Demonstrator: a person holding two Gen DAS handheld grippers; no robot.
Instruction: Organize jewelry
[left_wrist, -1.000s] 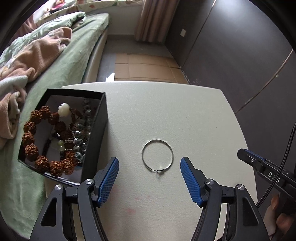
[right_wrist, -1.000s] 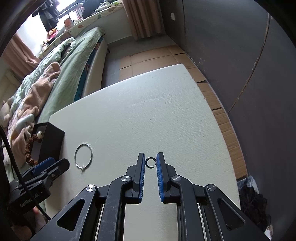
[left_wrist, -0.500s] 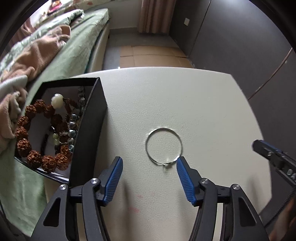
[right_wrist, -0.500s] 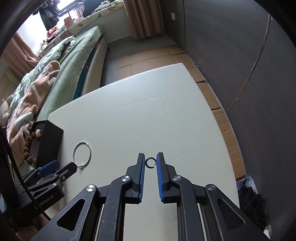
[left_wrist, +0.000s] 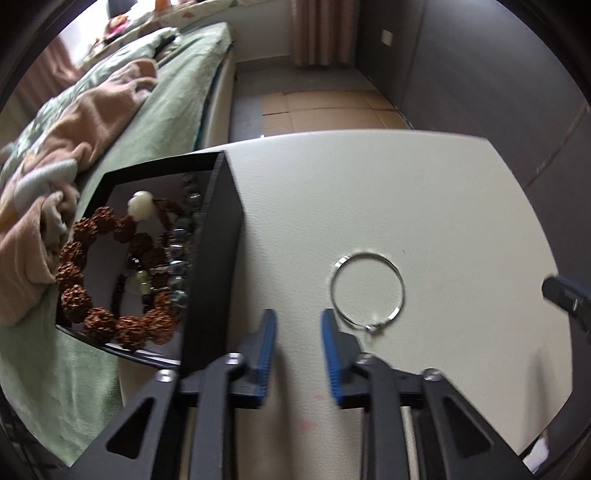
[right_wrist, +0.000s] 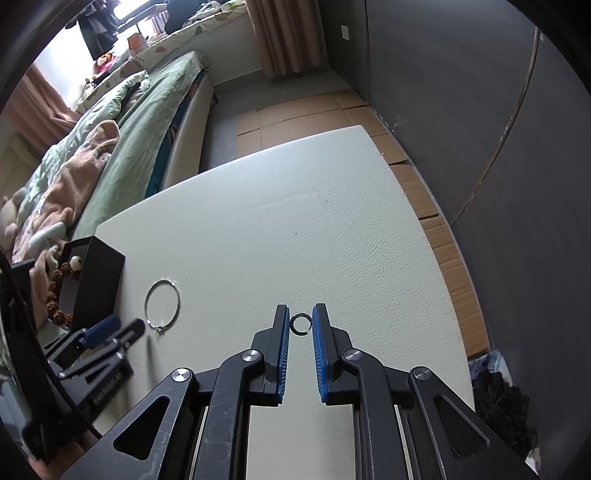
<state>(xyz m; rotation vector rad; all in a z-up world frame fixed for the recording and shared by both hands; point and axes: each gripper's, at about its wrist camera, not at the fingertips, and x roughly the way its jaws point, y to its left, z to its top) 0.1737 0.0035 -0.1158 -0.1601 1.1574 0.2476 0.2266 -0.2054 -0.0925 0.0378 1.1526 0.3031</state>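
Here the black box (left_wrist: 218, 236) stands at the left edge of the white table (left_wrist: 406, 192), and everything else can be placed from it. Inside the box lie a bracelet of knobbly brown beads (left_wrist: 75, 273), a white bead (left_wrist: 140, 206) and a strand of grey and clear beads (left_wrist: 177, 240). Just to the right of the box, flat on the table, is a thin silver hoop (left_wrist: 367, 290) with its clasp on the near side.

The left gripper (left_wrist: 298, 321) points down at the bare table between the box and the hoop. Its blue-padded jaws are closing with nothing between them; the hoop lies just outside the right jaw, whose tip is close to the hoop's near rim.

Farther right of the box, past the hoop, the right gripper (right_wrist: 302, 325) has its jaws drawn nearly together on either side of a small dark ring (right_wrist: 302, 325). The ring sits at the jaw tips, and both pads appear to touch it. Behind the box, off the table, is a bed (right_wrist: 147, 122) with green bedding and a pink blanket (left_wrist: 88, 122).
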